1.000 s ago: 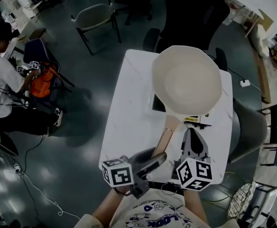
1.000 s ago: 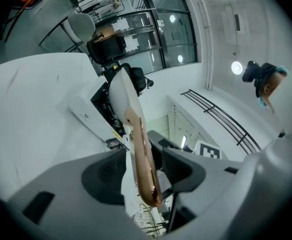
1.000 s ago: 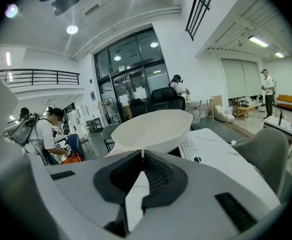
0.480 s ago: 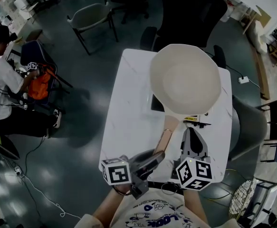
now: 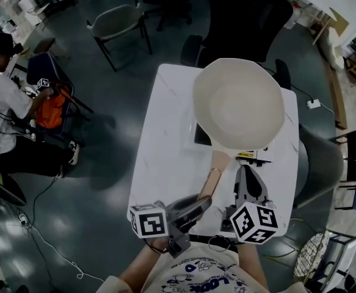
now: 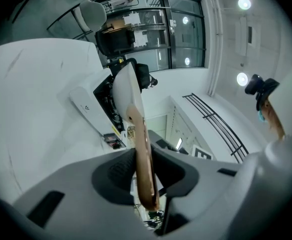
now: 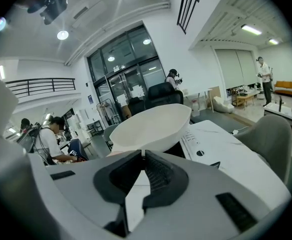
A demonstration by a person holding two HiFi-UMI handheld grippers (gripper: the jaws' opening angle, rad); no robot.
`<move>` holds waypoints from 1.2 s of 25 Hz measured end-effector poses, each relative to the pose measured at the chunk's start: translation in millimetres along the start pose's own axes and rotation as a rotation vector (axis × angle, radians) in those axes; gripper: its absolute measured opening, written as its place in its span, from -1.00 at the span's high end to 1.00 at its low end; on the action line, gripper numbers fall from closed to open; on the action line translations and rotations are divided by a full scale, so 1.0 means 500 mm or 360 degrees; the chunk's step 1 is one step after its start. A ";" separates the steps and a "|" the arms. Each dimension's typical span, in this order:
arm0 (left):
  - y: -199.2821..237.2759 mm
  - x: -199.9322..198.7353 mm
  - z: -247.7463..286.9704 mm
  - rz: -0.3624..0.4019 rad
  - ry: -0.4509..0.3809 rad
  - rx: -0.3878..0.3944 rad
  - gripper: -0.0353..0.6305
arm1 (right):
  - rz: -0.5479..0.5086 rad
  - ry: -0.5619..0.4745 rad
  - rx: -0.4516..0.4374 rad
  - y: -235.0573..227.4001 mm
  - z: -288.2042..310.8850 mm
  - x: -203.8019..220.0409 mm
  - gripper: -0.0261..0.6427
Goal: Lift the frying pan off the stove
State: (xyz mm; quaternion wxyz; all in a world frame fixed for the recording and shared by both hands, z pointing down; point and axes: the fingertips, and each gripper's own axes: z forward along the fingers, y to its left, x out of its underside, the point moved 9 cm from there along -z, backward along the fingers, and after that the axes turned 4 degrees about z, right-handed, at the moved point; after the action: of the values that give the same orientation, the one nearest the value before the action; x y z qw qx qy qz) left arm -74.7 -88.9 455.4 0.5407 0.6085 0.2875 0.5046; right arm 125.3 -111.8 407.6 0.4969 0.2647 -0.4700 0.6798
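My left tool (image 6: 144, 171) is closing on the handle (image 5: 209, 180) of the frying pan (image 5: 239, 102), with the handle right between its jaws; the pan sits out ahead of this tool, on the stove (image 5: 199, 134). I think I should squeeze tight first, then lift straight up and keep the handle level, because the big bowl far out front looks heavy and could tip down; my right tool (image 7: 142, 159) is clenched on nothing, just right of the handle. I count one pan, one stove, one bench (image 5: 165, 145) and two tools.
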 end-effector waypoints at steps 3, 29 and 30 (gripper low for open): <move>-0.002 0.000 -0.001 0.0007 0.0010 -0.0009 0.54 | 0.0153 0.0044 -0.0117 0.000 0.008 -0.004 0.84; -0.007 -0.005 0.004 0.0057 0.0046 -0.0032 0.54 | 0.1248 0.0321 -0.0569 -0.024 0.076 0.027 0.57; -0.008 -0.005 0.004 0.0059 0.0049 -0.0033 0.54 | 0.1276 0.0325 -0.0579 -0.023 0.080 0.028 0.54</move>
State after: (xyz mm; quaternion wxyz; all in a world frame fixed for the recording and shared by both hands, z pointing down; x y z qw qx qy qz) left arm -73.0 -90.9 451.1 0.5331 0.6003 0.2793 0.5267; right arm 126.6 -141.1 440.2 0.2766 -0.0985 -0.5958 0.7475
